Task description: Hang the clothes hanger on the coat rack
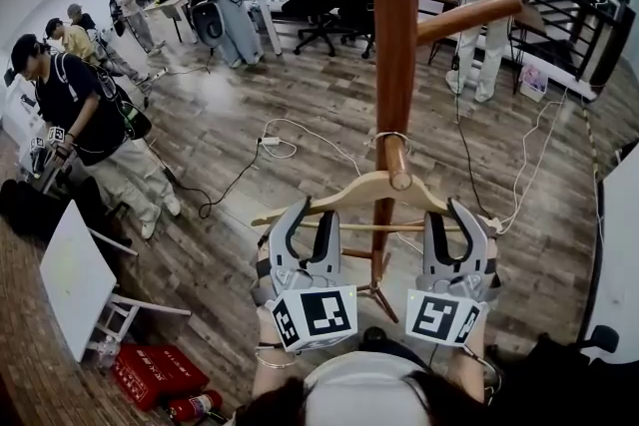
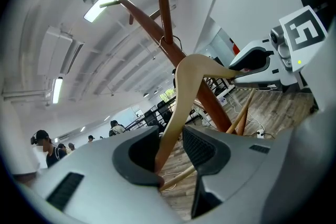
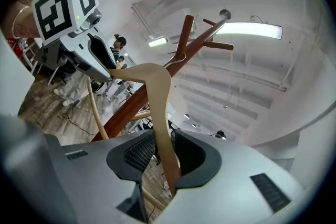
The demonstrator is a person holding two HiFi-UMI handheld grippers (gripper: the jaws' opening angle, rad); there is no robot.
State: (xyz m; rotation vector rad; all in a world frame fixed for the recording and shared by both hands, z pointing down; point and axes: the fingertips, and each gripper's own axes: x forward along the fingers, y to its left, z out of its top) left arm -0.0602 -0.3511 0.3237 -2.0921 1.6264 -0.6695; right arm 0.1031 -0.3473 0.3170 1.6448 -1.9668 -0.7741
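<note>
Jaws of the left gripper (image 2: 172, 135) stand apart around one sloping arm of a pale wooden clothes hanger (image 1: 351, 187) with a thin lower bar. The arm leans against one pad and a gap shows between it and the ribbed pad opposite, so it is not clamped. The right gripper (image 3: 163, 140) matches this at the hanger's other arm: jaws apart, the wood passing loosely between them, clear of the ribbed pad. Both grippers point roughly level, side by side, with the hanger spanning from one to the other. Midway between them and just beyond their tips rises the reddish-brown wooden coat rack (image 1: 394, 35). The hanger's thin metal hook (image 1: 389, 137) loops round a short peg (image 1: 397, 165) on that rack, above and ahead of the jaws.
</note>
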